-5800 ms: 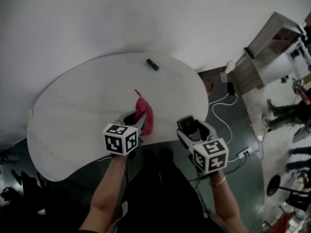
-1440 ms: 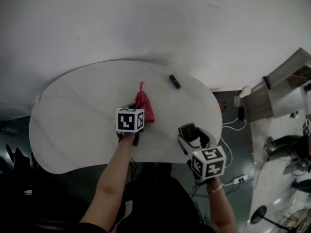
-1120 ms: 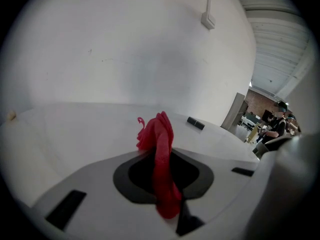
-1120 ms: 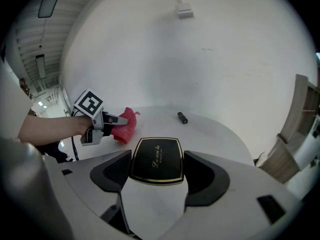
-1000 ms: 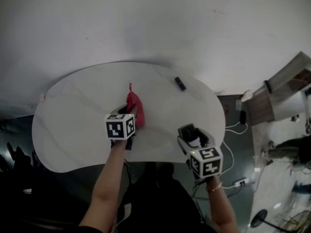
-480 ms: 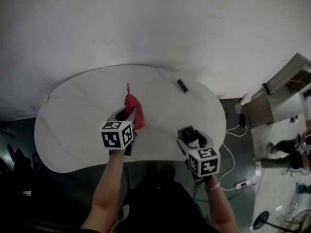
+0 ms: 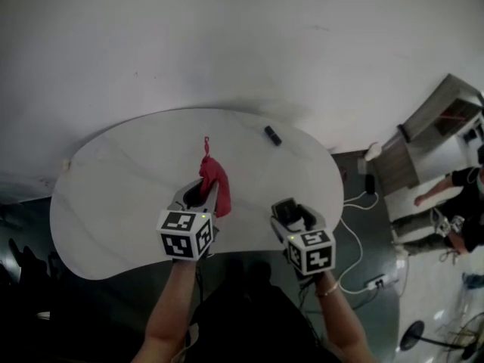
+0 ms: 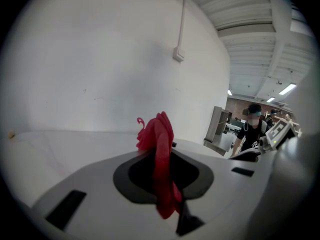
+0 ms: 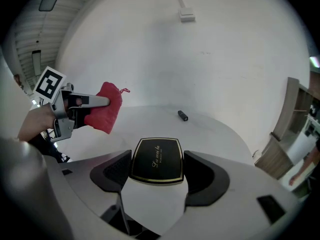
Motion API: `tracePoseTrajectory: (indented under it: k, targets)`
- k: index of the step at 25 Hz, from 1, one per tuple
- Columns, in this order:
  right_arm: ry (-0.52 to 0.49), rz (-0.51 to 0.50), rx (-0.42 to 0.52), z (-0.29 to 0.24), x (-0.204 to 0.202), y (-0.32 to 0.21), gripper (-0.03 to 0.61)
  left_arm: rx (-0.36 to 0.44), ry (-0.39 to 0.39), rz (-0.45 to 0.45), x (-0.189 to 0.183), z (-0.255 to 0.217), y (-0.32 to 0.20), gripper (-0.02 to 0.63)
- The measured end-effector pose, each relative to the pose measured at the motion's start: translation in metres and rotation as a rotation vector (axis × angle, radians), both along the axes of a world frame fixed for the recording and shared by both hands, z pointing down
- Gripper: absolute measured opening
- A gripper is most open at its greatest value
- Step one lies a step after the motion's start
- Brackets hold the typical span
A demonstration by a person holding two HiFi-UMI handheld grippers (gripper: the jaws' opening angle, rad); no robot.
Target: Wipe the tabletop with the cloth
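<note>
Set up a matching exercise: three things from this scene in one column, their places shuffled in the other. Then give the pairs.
1. red cloth
2. black case
3. small dark object

A. loose on the far side of the tabletop
B. clamped in the left tool
C. held in the right tool

Pairs: 1-B, 2-C, 3-A

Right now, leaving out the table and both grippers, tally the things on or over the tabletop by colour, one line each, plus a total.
Red: 1, the cloth, clamped in the left gripper.
Black: 2, the gold-edged box in the right gripper and the small black object lying on the table.
Total: 3.
</note>
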State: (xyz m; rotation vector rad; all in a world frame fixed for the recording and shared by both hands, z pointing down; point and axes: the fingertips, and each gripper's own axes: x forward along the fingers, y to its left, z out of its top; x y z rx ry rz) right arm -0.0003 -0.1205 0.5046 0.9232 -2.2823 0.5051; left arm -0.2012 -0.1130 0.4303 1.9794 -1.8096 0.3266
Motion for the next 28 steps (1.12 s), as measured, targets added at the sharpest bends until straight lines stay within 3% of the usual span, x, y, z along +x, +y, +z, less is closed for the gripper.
tracePoseTrajectory:
  k: [9,18,28]
  targets:
    - [0.042,0.04,0.02,0.011,0.008,-0.015,0.318,0.042,-0.074,0.079,0.031,-0.009,0.0,0.06]
    - [0.155,0.016,-0.03,0.046,0.008,-0.032,0.318,0.039,-0.06,0.117,0.055,-0.002,-0.01,0.06]
    - [0.207,-0.021,-0.04,0.061,-0.001,-0.038,0.318,0.019,-0.044,0.114,0.056,0.006,-0.017,0.06]
